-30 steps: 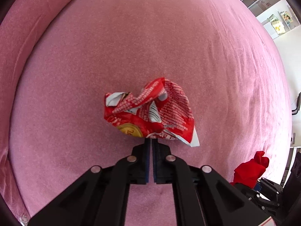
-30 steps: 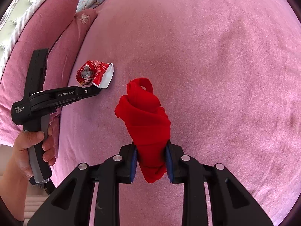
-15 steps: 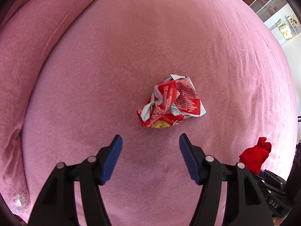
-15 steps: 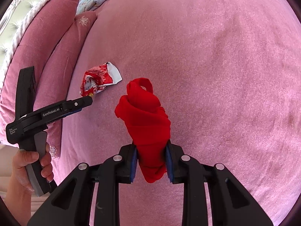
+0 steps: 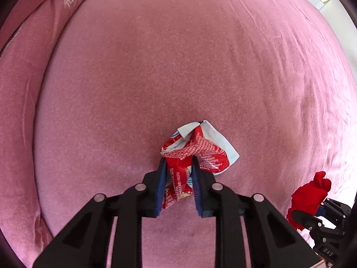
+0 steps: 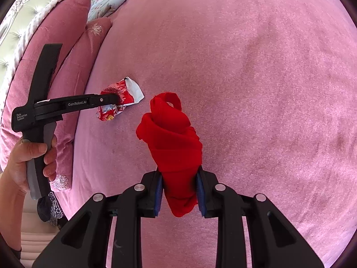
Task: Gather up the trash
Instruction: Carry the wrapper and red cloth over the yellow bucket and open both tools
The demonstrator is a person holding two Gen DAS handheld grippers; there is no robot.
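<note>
Left tool (image 5: pixel 177 172) closing w/ crumpled red snack wrapper (image 5: pixel 196 154) btwn its pads, wrapper on pink bed (image 5: pixel 178 55) just right of the pillows (image 6: pixel 55 51): squeeze firm, lift straight up; right tool (image 6: pixel 179 192) narrow, clamped on red cloth bundle (image 6: pixel 171 138).

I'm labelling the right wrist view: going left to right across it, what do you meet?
Hand on the left gripper's handle → pink pillow → snack wrapper, with the left gripper closing on it → red cloth held in the right gripper → bare pink bedspread.
</note>
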